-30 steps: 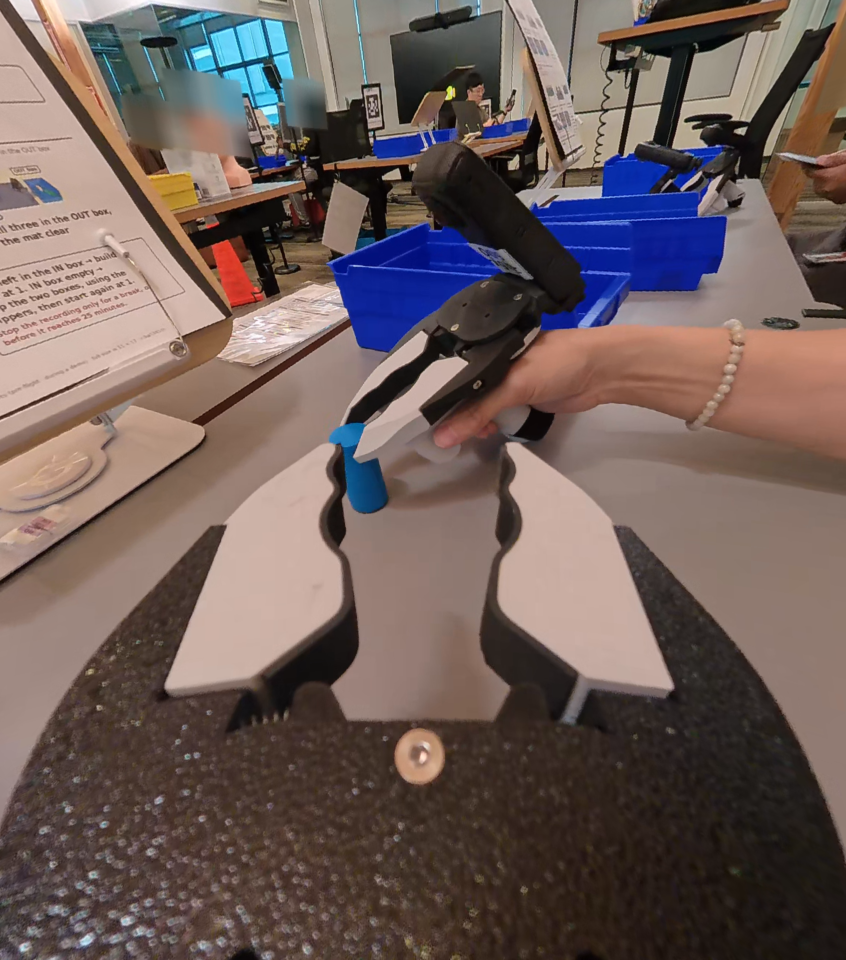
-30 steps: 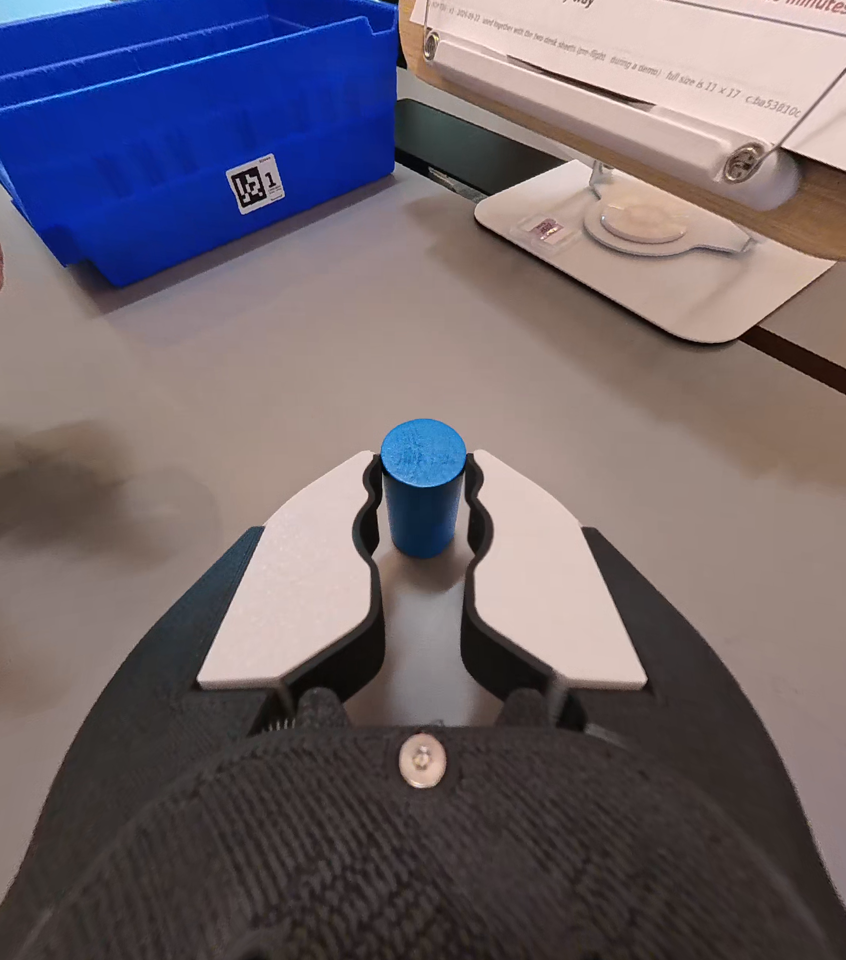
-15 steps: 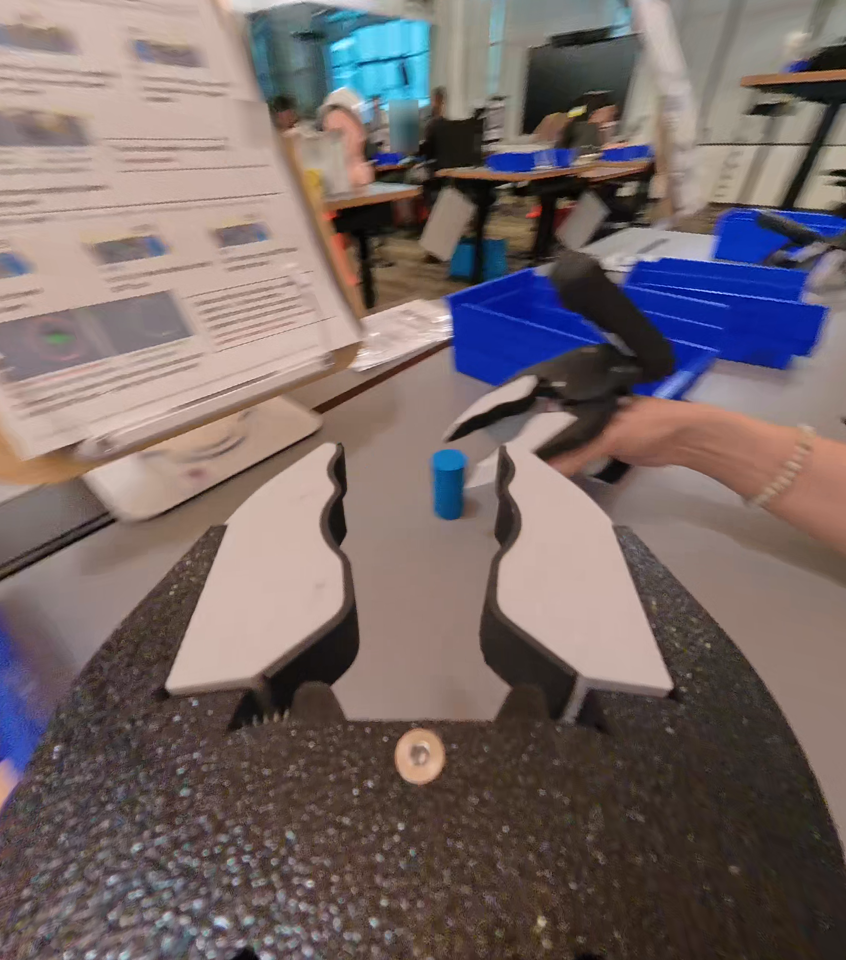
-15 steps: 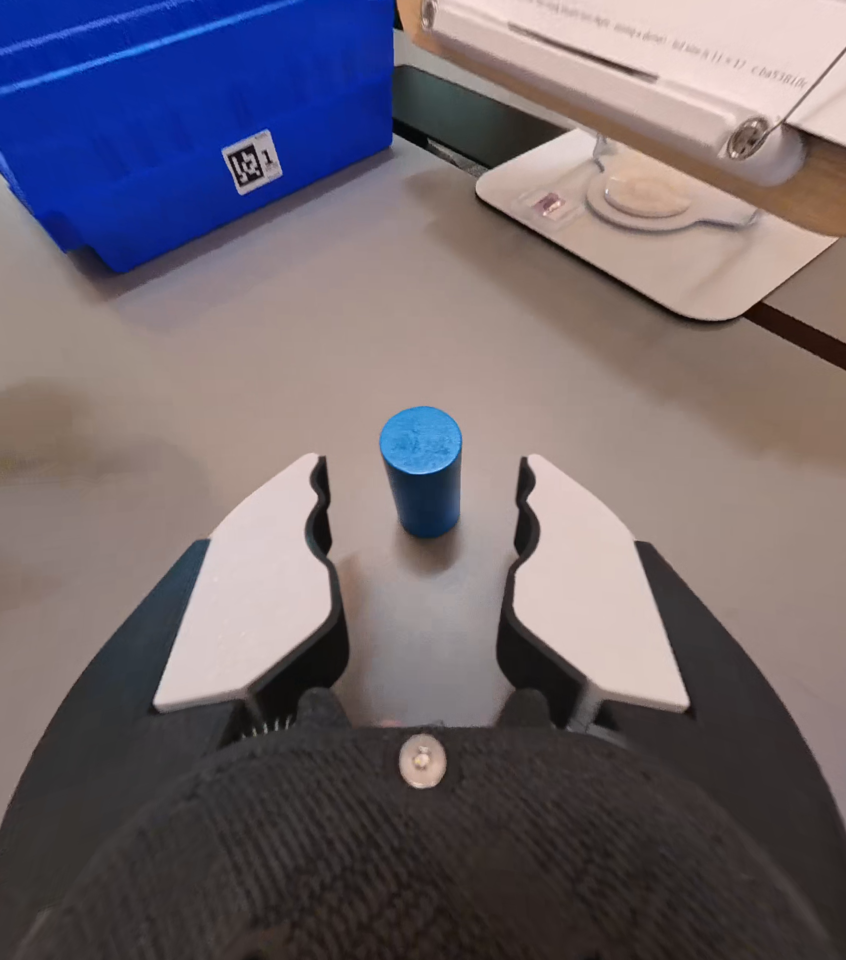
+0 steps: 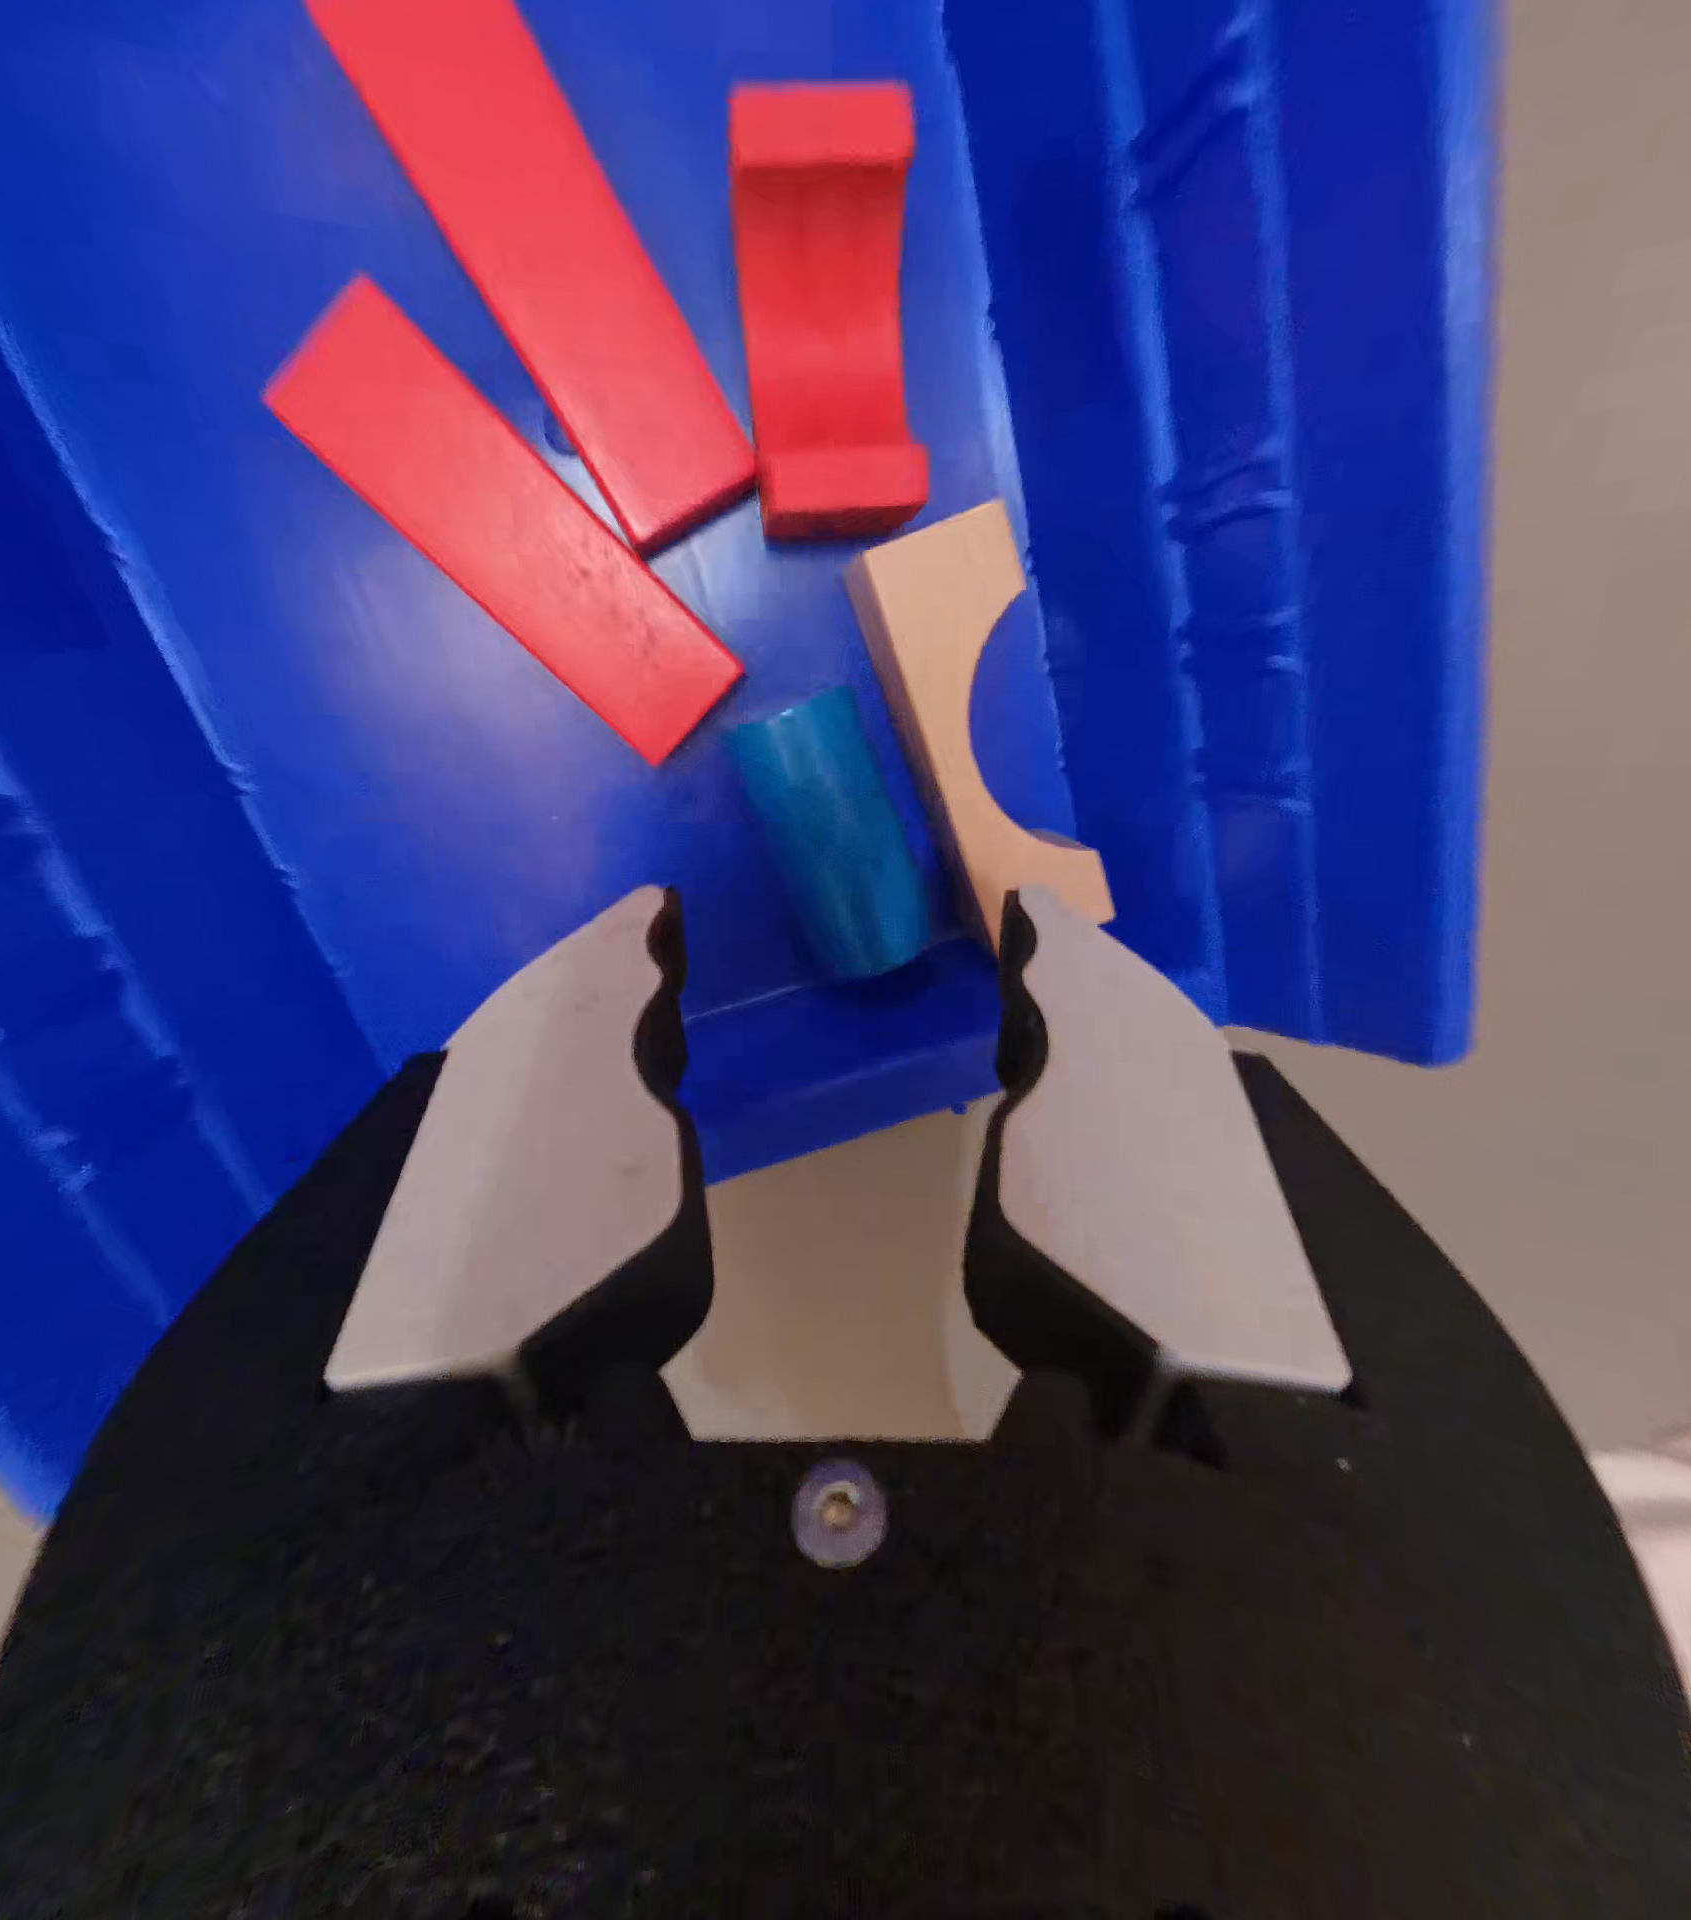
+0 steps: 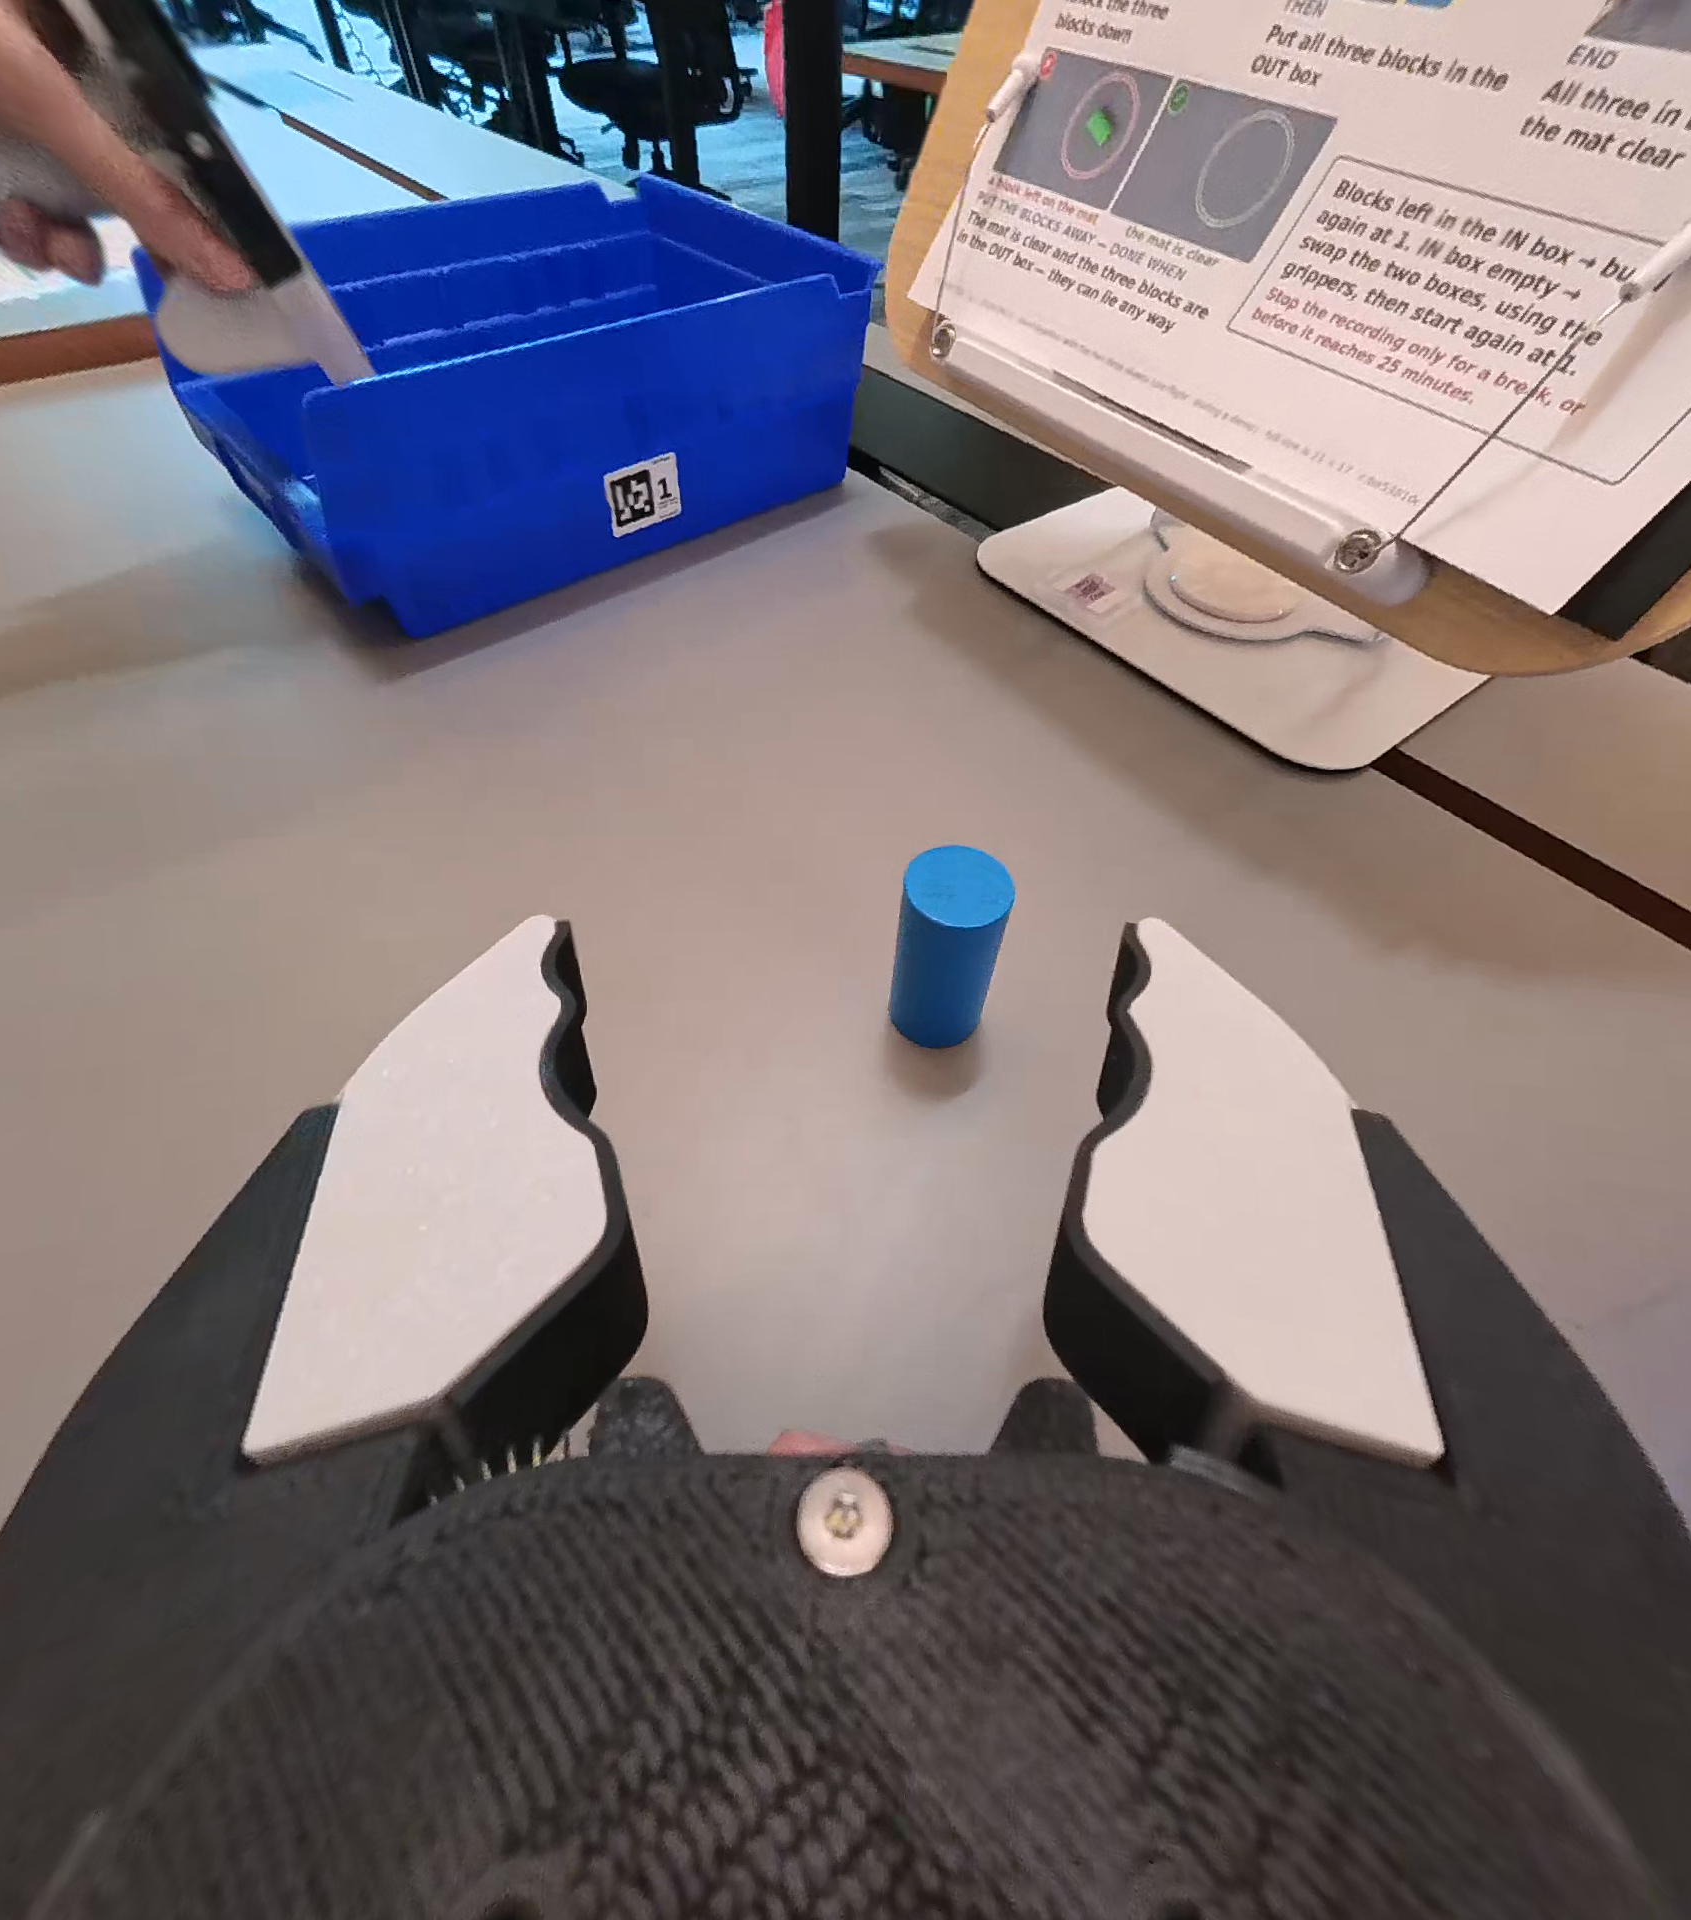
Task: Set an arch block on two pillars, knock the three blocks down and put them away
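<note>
My left gripper [image 5: 836, 920] is open and empty, looking down into a blue bin [image 5: 197, 727]. In the bin lie a teal cylinder [image 5: 825, 831] nearest the fingertips, a tan arch block [image 5: 934, 686], two red flat planks [image 5: 498, 514] [image 5: 534, 249] and a red arch block [image 5: 825, 312]. My right gripper [image 6: 841, 940] is open and empty. A blue cylinder [image 6: 950, 943] stands upright on the grey table [image 6: 301, 831] just ahead of its fingertips, apart from both. The left gripper also shows in the right wrist view [image 6: 238, 312], held by a hand over the blue bin [image 6: 529, 416].
A stand with an instruction sheet [image 6: 1392, 239] and its white base [image 6: 1236, 644] are at the right of the table. The bin carries a small black-and-white tag [image 6: 643, 494]. More tables and chairs are behind. The gap from one gripper's tips to the other's is roughly 40 centimetres. My right tips are about 35 centimetres from the tan arch block [image 5: 934, 686], my left tips only 5 centimetres.
My right gripper opened, let go of the blue cylinder and drew back from it. My left gripper swung left from the table to above the blue bin.
</note>
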`<control>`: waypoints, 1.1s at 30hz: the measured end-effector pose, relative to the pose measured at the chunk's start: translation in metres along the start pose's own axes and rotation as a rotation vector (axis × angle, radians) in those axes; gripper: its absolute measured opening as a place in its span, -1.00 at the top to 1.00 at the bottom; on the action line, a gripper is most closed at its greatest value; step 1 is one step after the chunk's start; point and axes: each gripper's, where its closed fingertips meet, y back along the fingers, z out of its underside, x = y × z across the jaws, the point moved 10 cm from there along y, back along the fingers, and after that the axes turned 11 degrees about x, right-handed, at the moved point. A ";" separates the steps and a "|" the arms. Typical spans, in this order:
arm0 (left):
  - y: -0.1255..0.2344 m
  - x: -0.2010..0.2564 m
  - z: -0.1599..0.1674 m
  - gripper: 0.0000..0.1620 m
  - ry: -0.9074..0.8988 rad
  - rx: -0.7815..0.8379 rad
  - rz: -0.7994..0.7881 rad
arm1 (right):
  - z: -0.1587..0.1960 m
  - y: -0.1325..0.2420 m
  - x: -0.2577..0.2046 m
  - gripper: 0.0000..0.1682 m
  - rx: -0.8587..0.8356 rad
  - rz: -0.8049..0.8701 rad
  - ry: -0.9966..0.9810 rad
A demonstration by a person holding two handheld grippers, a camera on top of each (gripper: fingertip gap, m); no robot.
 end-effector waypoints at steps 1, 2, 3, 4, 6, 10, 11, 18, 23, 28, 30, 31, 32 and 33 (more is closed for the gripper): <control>-0.009 -0.005 0.000 0.32 0.038 -0.037 0.021 | 0.001 0.001 -0.001 -0.16 -0.002 -0.002 0.003; -0.016 -0.008 0.000 0.38 0.073 -0.065 0.041 | 0.001 0.002 -0.002 -0.16 -0.006 -0.004 0.006; -0.021 -0.011 0.000 0.39 0.099 -0.087 0.052 | 0.002 0.003 -0.003 -0.15 -0.013 -0.004 0.009; -0.026 -0.013 -0.001 0.39 0.115 -0.100 0.052 | 0.003 0.004 -0.003 -0.15 -0.022 -0.004 0.012; -0.032 -0.016 -0.002 0.41 0.138 -0.109 0.050 | 0.005 0.006 -0.003 -0.15 -0.036 -0.004 0.019; -0.040 -0.017 -0.005 0.42 0.160 -0.138 0.059 | 0.008 0.008 -0.002 -0.14 -0.034 0.001 0.007; -0.041 -0.017 -0.007 0.43 0.166 -0.137 0.054 | 0.009 0.007 -0.002 -0.14 -0.037 0.001 0.000; -0.053 -0.020 -0.014 0.50 0.201 -0.181 0.032 | 0.013 0.005 -0.007 -0.13 -0.051 -0.014 -0.002; -0.060 -0.020 -0.015 0.58 0.209 -0.204 0.037 | 0.017 0.007 -0.009 -0.12 -0.064 -0.013 0.009; -0.059 -0.021 -0.014 0.58 0.181 -0.186 0.058 | 0.019 0.008 -0.010 -0.11 -0.064 -0.013 -0.004; -0.052 -0.023 -0.016 0.58 0.154 -0.143 0.063 | 0.017 0.010 -0.010 -0.10 -0.058 -0.012 -0.004; -0.045 -0.025 -0.018 0.59 0.135 -0.103 0.059 | 0.016 0.011 -0.011 -0.10 -0.054 -0.011 0.000; -0.037 -0.025 -0.021 0.59 0.117 -0.057 0.057 | 0.016 0.012 -0.011 -0.10 -0.050 -0.010 0.003; -0.028 -0.026 -0.025 0.59 0.100 -0.003 0.060 | 0.015 0.013 -0.011 -0.10 -0.046 -0.009 0.005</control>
